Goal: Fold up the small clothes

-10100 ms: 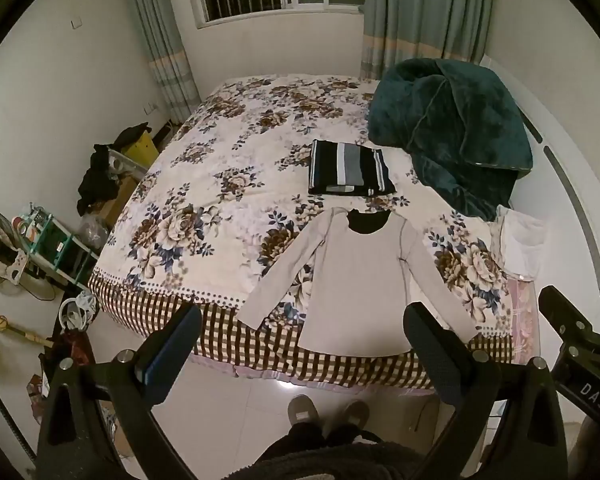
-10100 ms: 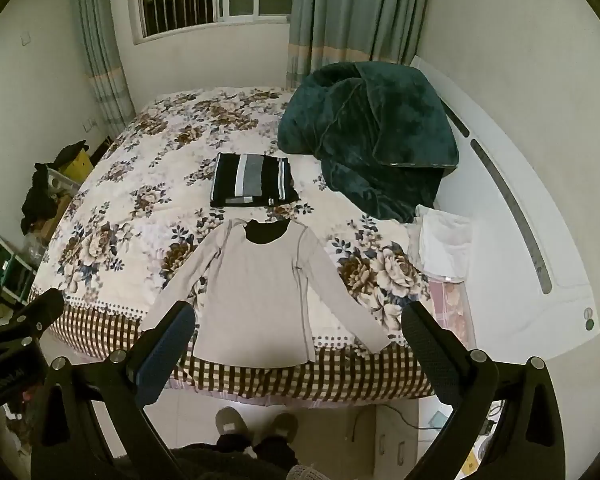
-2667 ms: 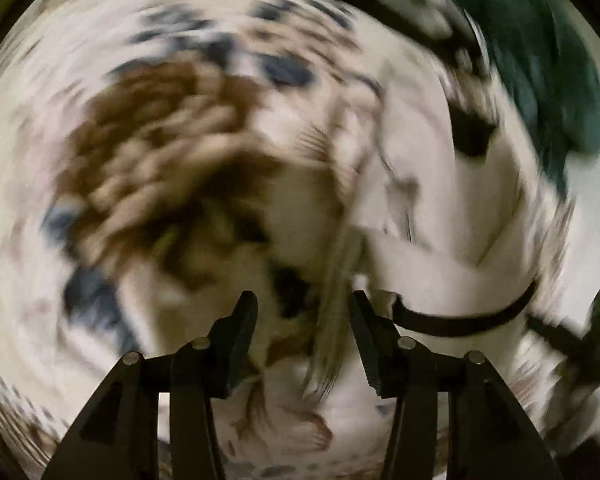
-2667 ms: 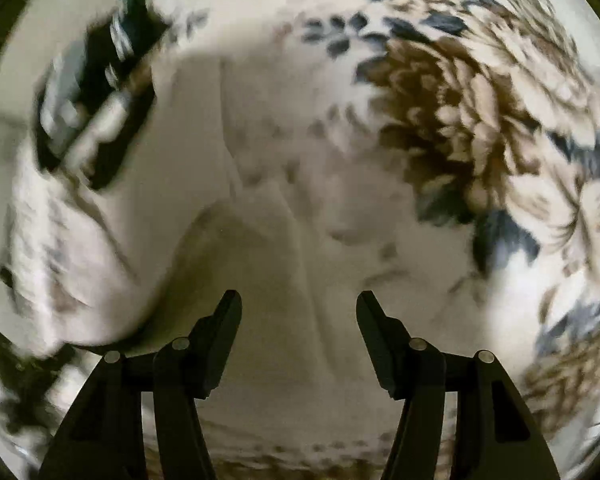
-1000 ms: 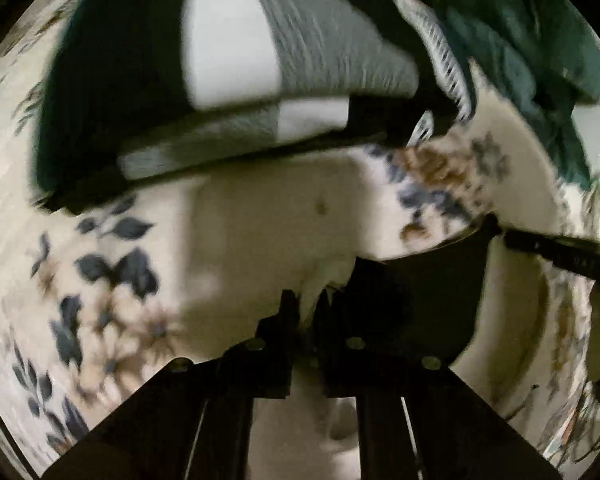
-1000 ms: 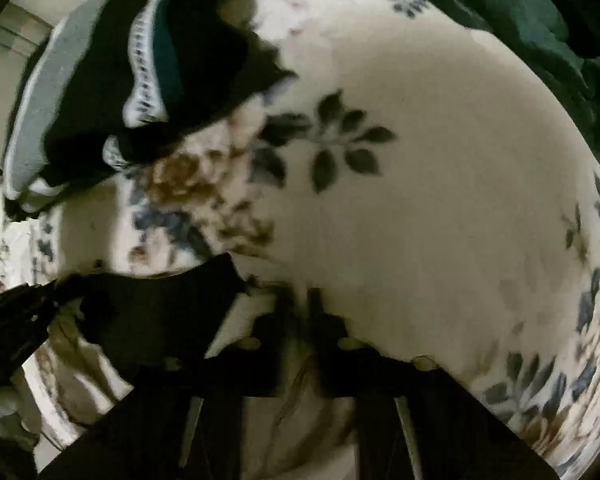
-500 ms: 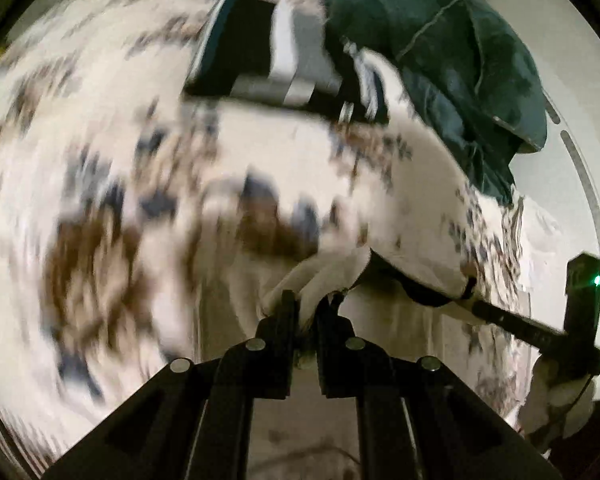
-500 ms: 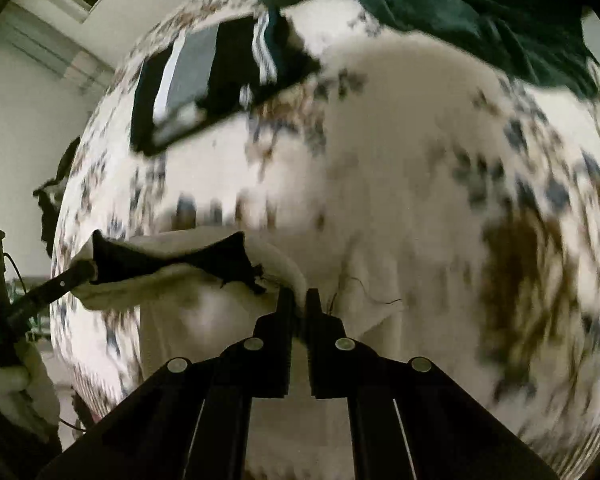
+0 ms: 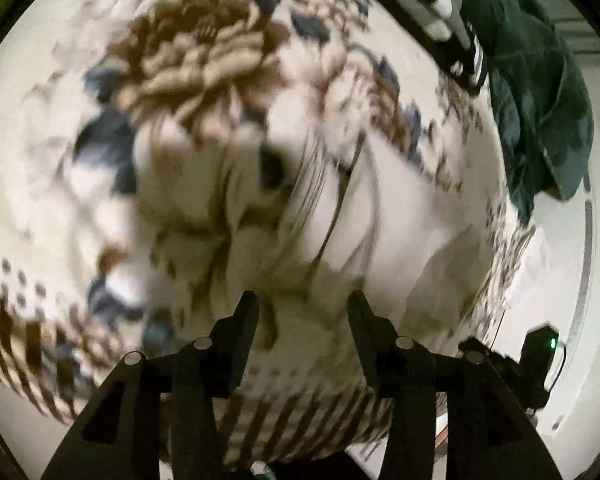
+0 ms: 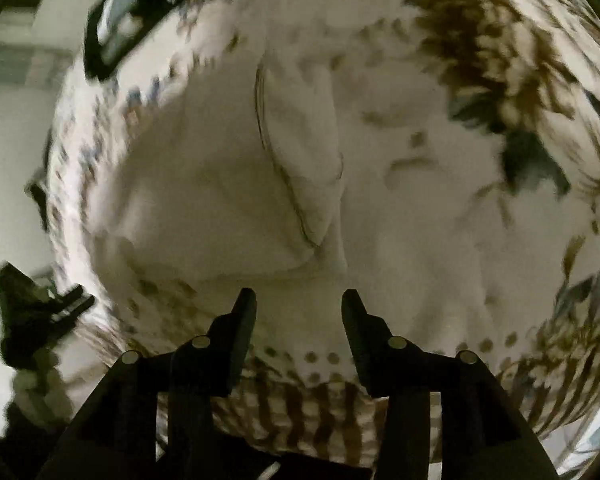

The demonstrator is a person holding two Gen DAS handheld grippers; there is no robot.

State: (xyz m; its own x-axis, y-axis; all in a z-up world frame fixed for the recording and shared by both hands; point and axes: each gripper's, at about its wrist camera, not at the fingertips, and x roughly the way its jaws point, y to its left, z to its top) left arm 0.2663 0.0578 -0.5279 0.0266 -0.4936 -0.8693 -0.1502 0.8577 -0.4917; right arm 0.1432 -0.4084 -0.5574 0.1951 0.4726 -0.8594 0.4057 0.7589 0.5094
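The beige long-sleeved top (image 9: pixel 332 236) lies folded over on the floral bedspread (image 9: pixel 204 64) near the bed's front edge; both views are motion-blurred. It also shows in the right wrist view (image 10: pixel 228 200), with a folded edge and seam running down its middle. My left gripper (image 9: pixel 302 300) is open and empty, just in front of the top's near edge. My right gripper (image 10: pixel 299 298) is open and empty at the top's near edge. The right gripper shows at the lower right of the left wrist view (image 9: pixel 512 360).
A folded black, grey and white striped garment (image 9: pixel 424 4) lies farther back on the bed, also in the right wrist view (image 10: pixel 120 24). A dark green blanket (image 9: pixel 540 92) is heaped at the back right. The checked bed border (image 10: pixel 320 400) marks the front edge.
Both grippers were shut on the top's shoulders by the black collar and carried them toward the front edge. Now both are open and the top lies folded over.
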